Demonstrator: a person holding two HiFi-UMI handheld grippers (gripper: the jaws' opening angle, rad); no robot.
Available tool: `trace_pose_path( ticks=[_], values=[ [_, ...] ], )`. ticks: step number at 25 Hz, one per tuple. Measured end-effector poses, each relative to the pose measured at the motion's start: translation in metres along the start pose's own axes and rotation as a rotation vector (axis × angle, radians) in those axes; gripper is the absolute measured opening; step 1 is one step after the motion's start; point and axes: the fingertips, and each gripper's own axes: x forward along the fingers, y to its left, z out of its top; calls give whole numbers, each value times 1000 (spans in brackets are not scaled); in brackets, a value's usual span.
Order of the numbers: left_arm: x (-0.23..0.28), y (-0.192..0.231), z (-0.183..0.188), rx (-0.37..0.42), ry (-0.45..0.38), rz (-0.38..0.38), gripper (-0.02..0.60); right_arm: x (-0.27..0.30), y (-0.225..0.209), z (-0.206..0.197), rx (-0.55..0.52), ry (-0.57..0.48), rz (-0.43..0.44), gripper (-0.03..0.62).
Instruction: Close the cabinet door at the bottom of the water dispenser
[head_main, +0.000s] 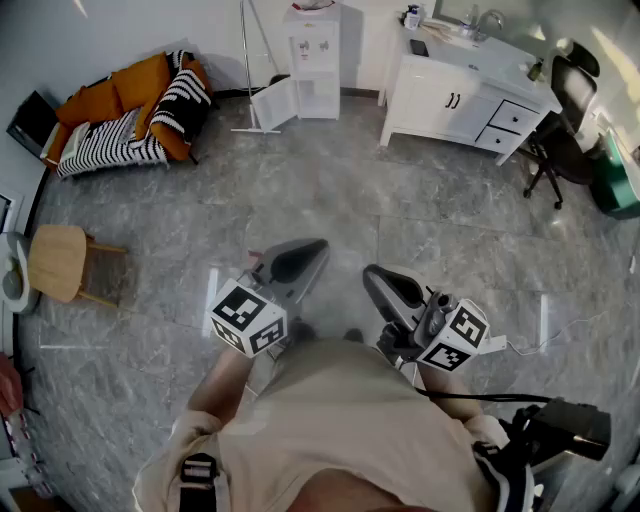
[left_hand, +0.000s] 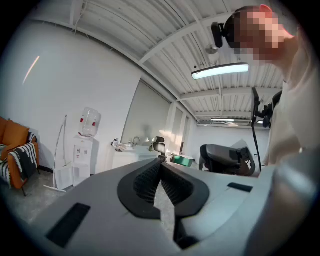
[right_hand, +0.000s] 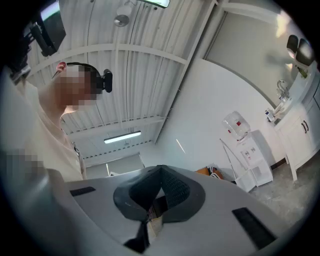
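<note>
Water dispenser (head_main: 318, 55) print too small (cabinet door (head_main: 273, 104) open).

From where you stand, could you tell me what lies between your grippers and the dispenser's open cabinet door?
Only bare grey floor, in the head view, separates the left gripper and right gripper from the cabinet door.

The grey marbled floor (head_main: 330, 210) carries a water dispenser (head_main: 318, 60) at the far wall. A white sink cabinet (head_main: 465, 95) and a black office chair (head_main: 560, 140) stand far right. An orange sofa (head_main: 120, 110) stands far left, with a wooden stool (head_main: 60, 262) nearer.
</note>
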Motion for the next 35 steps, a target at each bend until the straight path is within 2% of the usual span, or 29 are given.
trace_pose_path(
  ticks=[8,12,14,18,23,29,35],
  values=[
    [31,-27,1,25,19,25,-6,-37,-21,13,43,-9,0,14],
    [39,-31,4,43,34,56,-6,-46,-30,21,119,-46,42,14],
    [42,-32,3,50,45,65,-5,-47,-30,20,118,-36,55,14],
    [50,-32,-3,59,61,65,-6,-51,-35,13,127,-13,49,14],
    [60,-28,0,65,39,43,-6,-54,-54,24,130,-41,4,14],
    [52,9,3,92,51,51,-6,-27,-53,20,104,11,5,14],
    [37,68,8,66,44,71,-6,30,-65,-1,135,64,6,14]
  ],
)
